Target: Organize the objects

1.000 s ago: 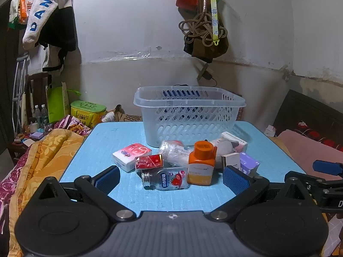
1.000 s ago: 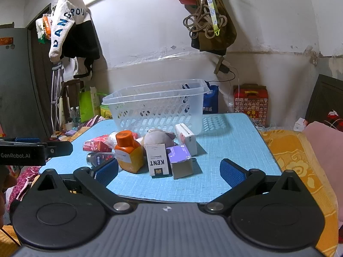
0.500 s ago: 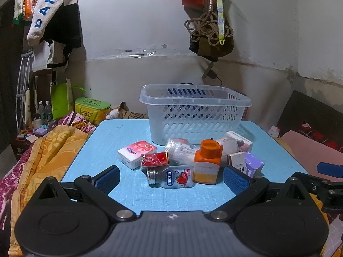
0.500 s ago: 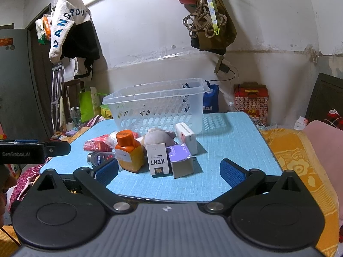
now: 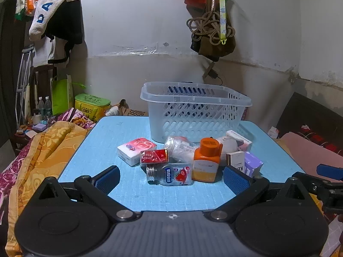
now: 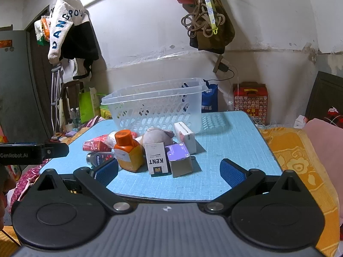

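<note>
A clear plastic basket (image 5: 196, 111) stands at the back of the blue table (image 5: 111, 141); it also shows in the right wrist view (image 6: 154, 105). In front of it lies a pile: an orange-capped bottle (image 5: 206, 160), a small lying bottle (image 5: 170, 174), a red cigarette pack (image 5: 154, 156), a pink-white tissue pack (image 5: 136, 150), a KENT pack (image 6: 157, 158), a purple box (image 6: 179, 157) and a plush toy (image 6: 158, 136). My left gripper (image 5: 171, 181) is open and empty just before the lying bottle. My right gripper (image 6: 169, 171) is open and empty before the KENT pack.
An orange blanket (image 5: 42, 147) lies left of the table. A pink cushion (image 6: 321, 141) and yellow cloth (image 6: 293, 150) lie to the right. Bags (image 5: 211, 32) and clothes (image 5: 55, 17) hang on the wall behind. Boxes and bottles (image 5: 92, 105) stand at the back left.
The left gripper has moved a little left and forward, so the pile has shifted right in its view. The right gripper has barely moved. Both stay open.
</note>
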